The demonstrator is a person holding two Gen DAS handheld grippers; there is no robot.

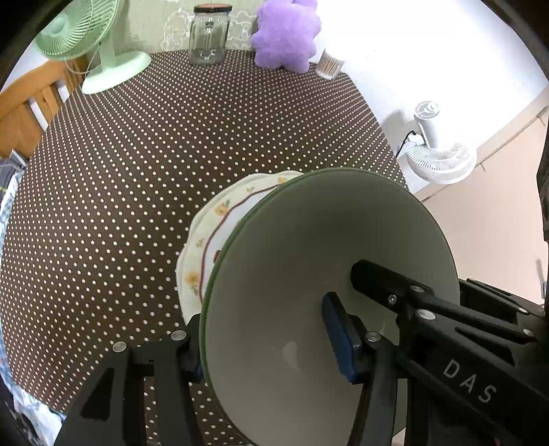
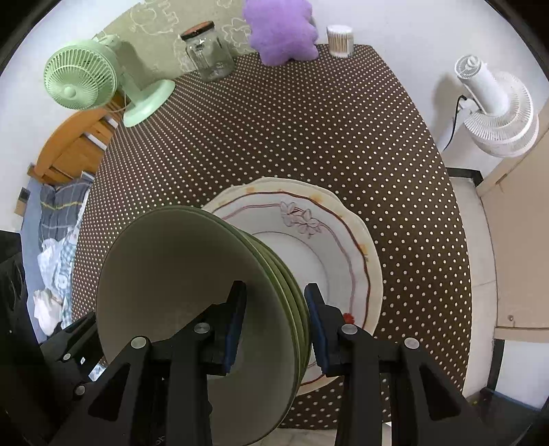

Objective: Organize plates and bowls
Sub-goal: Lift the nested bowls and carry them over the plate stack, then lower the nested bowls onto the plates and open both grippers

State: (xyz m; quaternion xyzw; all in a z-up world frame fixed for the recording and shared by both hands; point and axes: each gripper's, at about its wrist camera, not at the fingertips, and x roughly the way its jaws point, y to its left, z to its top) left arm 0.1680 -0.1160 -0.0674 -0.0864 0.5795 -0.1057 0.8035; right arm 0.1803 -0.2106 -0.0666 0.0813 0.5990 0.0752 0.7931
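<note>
Right wrist view: right tongs [image 2: 276, 322] and left tongs [image 1: 266, 338] each pinch the green bowl stack [image 2: 192, 291] over the floral plates [image 2: 329, 247], lower centre. Next: lower squarely.

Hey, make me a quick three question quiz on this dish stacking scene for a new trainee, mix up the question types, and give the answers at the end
1. True or false: both grippers grip the stack of green bowls at once.
2. Multiple choice: What lies on the dotted tablecloth just under the bowls? A) a cutting board B) floral plates C) a tray
3. Short answer: Which object stands between the green fan and the purple plush toy at the table's far edge?

Key
1. True: the left gripper clamps one rim side, and the right gripper clamps the opposite rim.
2. B, the floral plates.
3. The glass jar.
</note>
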